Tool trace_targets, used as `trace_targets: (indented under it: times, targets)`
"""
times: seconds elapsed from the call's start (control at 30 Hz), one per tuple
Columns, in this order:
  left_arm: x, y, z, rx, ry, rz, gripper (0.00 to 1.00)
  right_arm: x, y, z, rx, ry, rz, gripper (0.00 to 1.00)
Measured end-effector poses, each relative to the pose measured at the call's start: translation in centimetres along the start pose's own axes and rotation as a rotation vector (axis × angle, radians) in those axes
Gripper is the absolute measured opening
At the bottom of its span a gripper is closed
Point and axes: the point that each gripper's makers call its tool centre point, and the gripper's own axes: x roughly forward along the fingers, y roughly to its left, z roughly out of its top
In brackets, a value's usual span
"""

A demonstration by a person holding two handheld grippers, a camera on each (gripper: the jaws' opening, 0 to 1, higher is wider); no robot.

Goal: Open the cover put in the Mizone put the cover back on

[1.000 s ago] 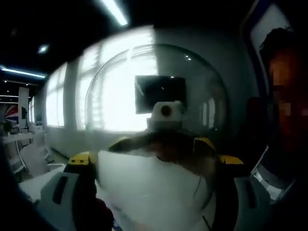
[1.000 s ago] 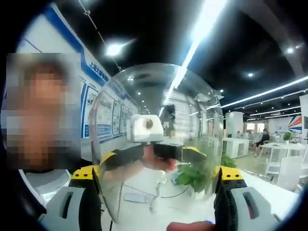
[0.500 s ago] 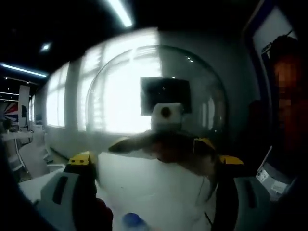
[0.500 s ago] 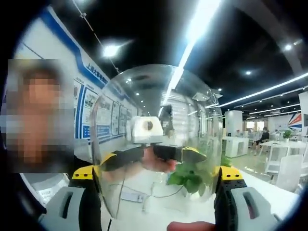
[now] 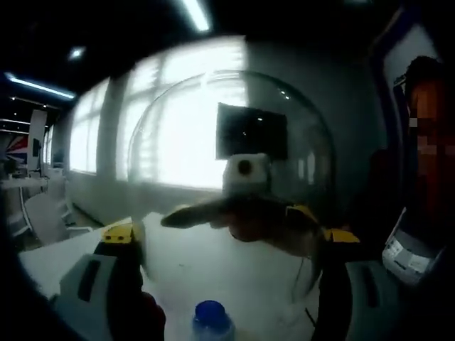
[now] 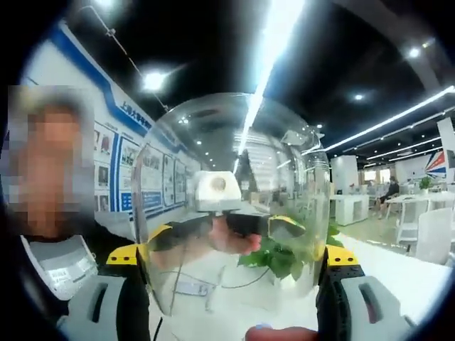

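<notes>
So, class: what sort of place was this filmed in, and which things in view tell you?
Probably an open-plan office or showroom: long ceiling strip lights, white tables and chairs in rows, and a blue-framed wall board of posters.

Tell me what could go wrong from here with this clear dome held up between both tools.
1. The clear dome cover is pinched only at its edges by the left tool and right tool; it could slip.
2. The blue-capped bottle sits right below; lowering the dome carelessly might knock it over.
</notes>
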Motion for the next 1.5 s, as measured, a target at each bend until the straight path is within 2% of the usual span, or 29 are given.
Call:
trace_targets:
  times: [0.47, 0.93, 1.5]
  targets:
    - [-0.3, 1.7, -4.4, -0.022, 0.023, 0.002, 0.87, 0.2, -1.3, -4.3, 0.020, 0.020, -0.001, 0.91]
    - [-0.5, 1.8, -6.9, -0.032, 0.012, -0.001, 0.87, 0.2, -1.4, -6.9, 0.023, 0.039, -0.004, 0.91]
    - [-0.7, 2.1, -11.7, -0.026, 0.035, 0.003, 0.87, -0.3, -2.1, -11.4, 0.017, 0.065, 0.002, 0.91]
